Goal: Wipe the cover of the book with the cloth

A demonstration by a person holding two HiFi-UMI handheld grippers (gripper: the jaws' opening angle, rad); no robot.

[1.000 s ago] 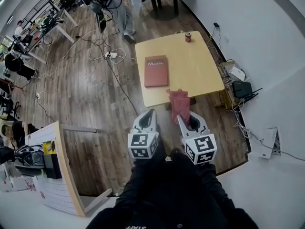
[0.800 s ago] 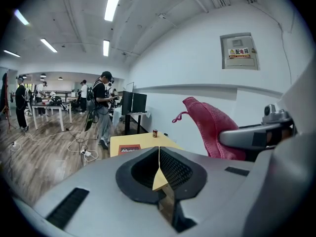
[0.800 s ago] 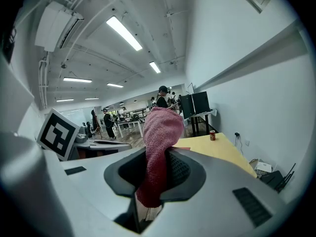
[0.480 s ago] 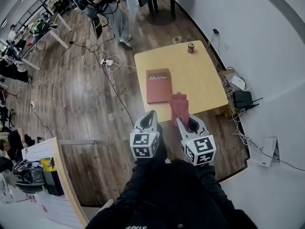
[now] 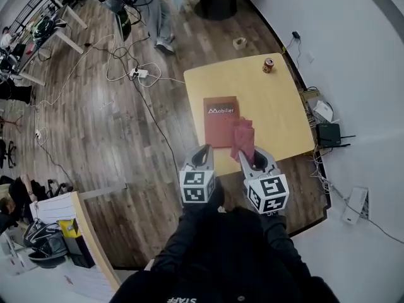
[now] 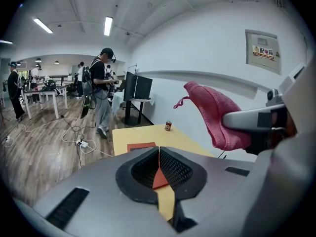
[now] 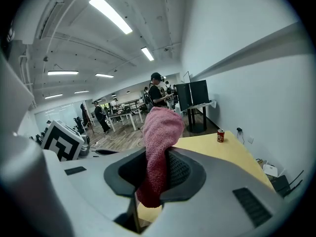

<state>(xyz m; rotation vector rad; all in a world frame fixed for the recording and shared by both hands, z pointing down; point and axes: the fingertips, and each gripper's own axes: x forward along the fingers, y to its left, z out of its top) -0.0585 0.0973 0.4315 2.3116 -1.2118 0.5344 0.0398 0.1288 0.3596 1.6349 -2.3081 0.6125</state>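
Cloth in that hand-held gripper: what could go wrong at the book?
The cloth flops up from the right hand-held gripper, held by a small pinch, so it could slip out or bunch during wiping. The book lies loose near the table edge; the left hand-held gripper is shut and empty, not steadying it, so it might slide.
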